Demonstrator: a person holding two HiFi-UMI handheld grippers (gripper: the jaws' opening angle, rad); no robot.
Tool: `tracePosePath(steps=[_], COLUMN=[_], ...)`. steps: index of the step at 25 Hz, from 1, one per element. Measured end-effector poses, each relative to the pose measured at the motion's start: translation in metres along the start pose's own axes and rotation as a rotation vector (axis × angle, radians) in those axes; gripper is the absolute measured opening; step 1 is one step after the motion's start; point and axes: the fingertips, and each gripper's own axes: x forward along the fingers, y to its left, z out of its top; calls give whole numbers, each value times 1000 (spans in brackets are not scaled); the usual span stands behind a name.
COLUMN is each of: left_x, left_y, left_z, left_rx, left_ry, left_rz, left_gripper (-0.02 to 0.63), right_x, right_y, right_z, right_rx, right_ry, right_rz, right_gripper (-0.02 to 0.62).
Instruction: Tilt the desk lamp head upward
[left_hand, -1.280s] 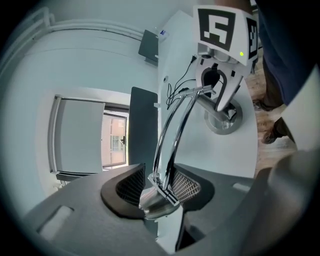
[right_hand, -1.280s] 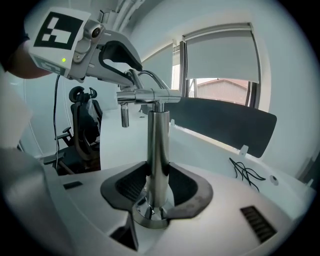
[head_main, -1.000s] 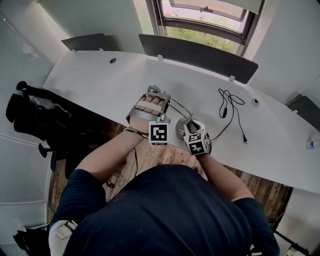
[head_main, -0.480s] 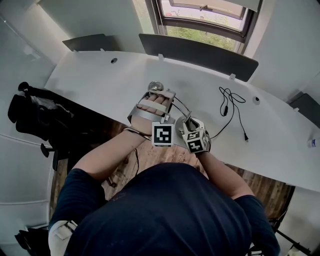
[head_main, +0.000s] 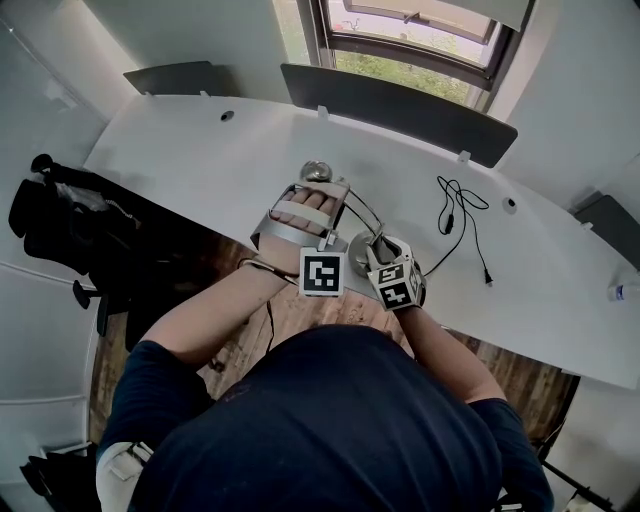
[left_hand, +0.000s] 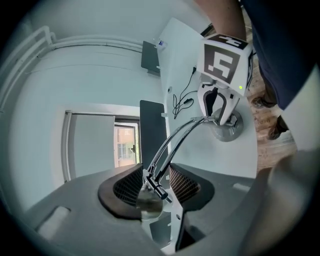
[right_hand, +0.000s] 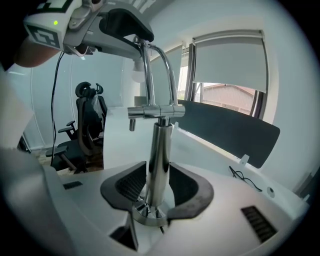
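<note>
A chrome desk lamp stands on the white desk, its round base near the front edge. Two thin arms curve from it to the small lamp head. My left gripper is at the head. In the left gripper view the lamp head lies between the dark pads with a gap on the right side. Those jaws have just been opening and my left gripper is open. My right gripper is shut on the upright lamp post, just above the base.
A black cable lies loose on the desk to the right of the lamp. Dark divider panels line the desk's back edge under a window. A black office chair and dark gear stand to the left.
My left hand has shifted slightly toward the back of the desk at the lamp head. My right gripper has stayed at the lamp post.
</note>
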Motion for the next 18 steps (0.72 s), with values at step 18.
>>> tracePosePath(steps=[18], left_x=[-46], left_y=[17], left_z=[-10], left_rx=[-465], left_ry=[-189], left_rz=[53], left_gripper=[150], right_x=[-97], right_y=[20], right_z=[63], right_rx=[171], right_ry=[-181], right_rz=[82], right_gripper=[115])
